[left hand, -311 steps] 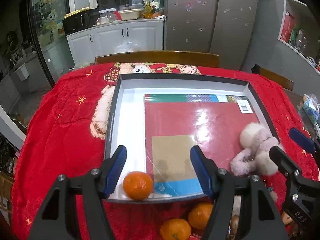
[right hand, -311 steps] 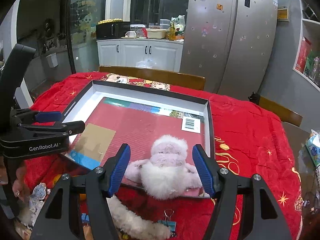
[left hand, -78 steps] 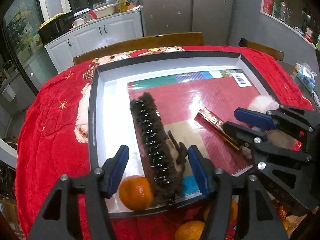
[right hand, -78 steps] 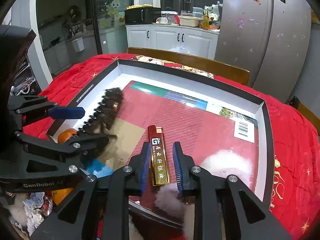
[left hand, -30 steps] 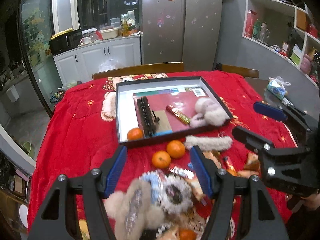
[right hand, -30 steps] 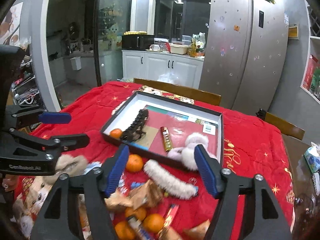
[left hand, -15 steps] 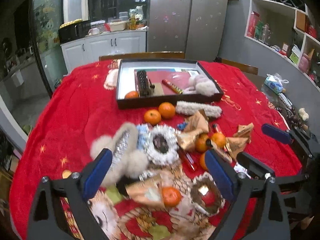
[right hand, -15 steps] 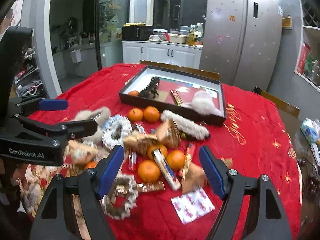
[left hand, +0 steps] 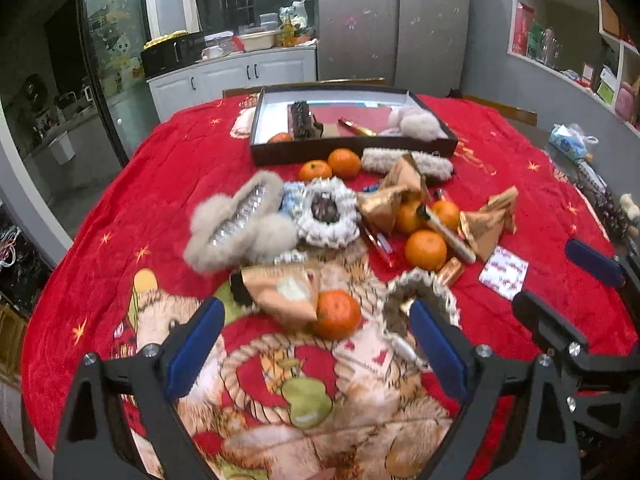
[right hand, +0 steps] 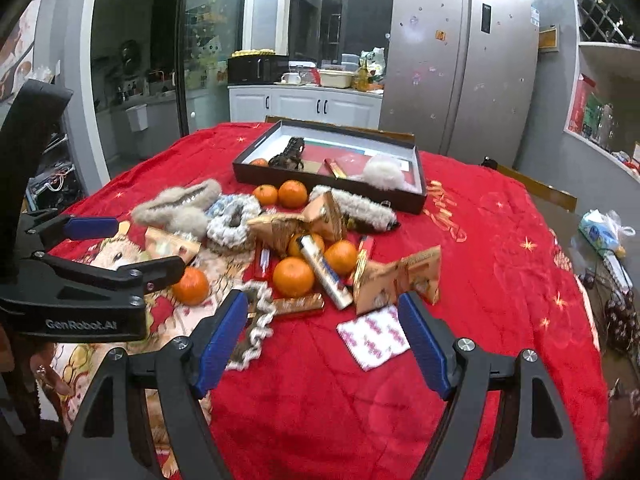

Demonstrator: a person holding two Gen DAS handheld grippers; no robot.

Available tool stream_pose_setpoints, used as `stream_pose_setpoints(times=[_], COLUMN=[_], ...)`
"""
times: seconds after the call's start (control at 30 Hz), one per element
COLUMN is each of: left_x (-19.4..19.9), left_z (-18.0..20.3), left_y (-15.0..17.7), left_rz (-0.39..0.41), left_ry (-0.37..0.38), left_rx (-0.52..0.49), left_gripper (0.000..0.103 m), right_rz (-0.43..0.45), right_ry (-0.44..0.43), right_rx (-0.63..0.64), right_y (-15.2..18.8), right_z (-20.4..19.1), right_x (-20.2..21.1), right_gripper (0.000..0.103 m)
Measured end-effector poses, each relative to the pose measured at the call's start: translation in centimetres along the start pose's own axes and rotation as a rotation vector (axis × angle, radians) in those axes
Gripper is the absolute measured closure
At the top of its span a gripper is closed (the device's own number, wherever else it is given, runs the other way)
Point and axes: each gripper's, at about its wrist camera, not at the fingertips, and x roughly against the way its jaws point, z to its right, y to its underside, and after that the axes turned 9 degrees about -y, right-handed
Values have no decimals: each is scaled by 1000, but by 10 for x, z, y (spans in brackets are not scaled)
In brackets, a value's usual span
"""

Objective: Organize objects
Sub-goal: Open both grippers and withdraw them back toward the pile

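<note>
A black tray (left hand: pixel 352 148) at the table's far side holds an orange, a dark hair clip (left hand: pixel 302 122), a red-gold lighter (left hand: pixel 356 127) and a white fluffy piece (left hand: pixel 414 122); it also shows in the right wrist view (right hand: pixel 320 184). Loose items lie in the middle: several oranges (left hand: pixel 425 249), a grey fluffy clip (left hand: pixel 236 220), a lace scrunchie (left hand: pixel 326 212), gold packets (left hand: pixel 280 292). My left gripper (left hand: pixel 316 348) is open and empty, near an orange (left hand: pixel 336 314). My right gripper (right hand: pixel 322 340) is open and empty, before a white-pink sachet (right hand: pixel 374 336).
The table wears a red blanket (left hand: pixel 140 184) with a bear print at the near side. Wooden chairs (right hand: pixel 536 188) stand at the far and right edges. A tissue pack (right hand: pixel 600 228) lies on the bare right edge. Kitchen cabinets and a fridge stand behind.
Both grippers have drawn back from the tray toward the table's near side and sit lower over the loose pile. Both stay open and empty.
</note>
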Motion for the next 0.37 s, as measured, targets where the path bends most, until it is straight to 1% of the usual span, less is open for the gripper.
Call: stream_pose_setpoints(times=[0.07, 0.27, 0.37], left_x=[1, 6, 7], left_z=[1, 3, 7], left_y=[6, 19, 26], left_rz=[-13, -29, -32], left_ry=[-2, 24, 20], left_rx=[2, 21, 6], left_gripper=[8, 8, 8], right_rz=[-7, -13, -13], right_ry=[-2, -5, -11], right_rx=[-1, -19, -34], right_y=[7, 23, 28], right_z=[-2, -5, -5], right_x=[1, 5, 7], right_gripper=[26, 26, 26])
